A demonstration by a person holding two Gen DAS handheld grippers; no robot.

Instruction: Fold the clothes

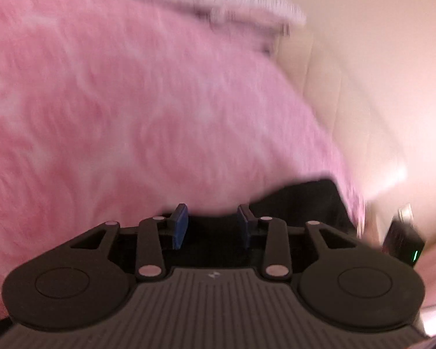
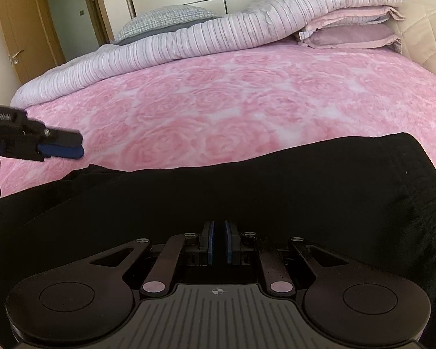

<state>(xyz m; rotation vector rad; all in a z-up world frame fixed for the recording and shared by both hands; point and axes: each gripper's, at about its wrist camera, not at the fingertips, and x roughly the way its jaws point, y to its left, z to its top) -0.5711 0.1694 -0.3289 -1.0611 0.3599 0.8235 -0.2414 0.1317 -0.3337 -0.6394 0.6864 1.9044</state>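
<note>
A black garment [image 2: 247,192] lies spread on the pink rose-patterned bedspread [image 2: 218,101] and fills the lower part of the right wrist view. My right gripper [image 2: 219,242] rests on it with its blue pads nearly together; a narrow gap shows, and I cannot tell if cloth is pinched. My left gripper [image 1: 212,226] is open and empty above the bedspread [image 1: 130,101], with a corner of the black garment [image 1: 305,200] just beyond its right fingertip. The left wrist view is blurred by motion. The left gripper also shows in the right wrist view [image 2: 62,148], left of the garment and above the bed.
A folded striped lilac duvet [image 2: 218,29] and stacked pink pillows [image 2: 351,33] lie along the bed's far side. A grey checked pillow [image 2: 165,19] sits behind. A cream padded headboard [image 2: 430,46] is at right, a wooden door [image 2: 23,29] at far left.
</note>
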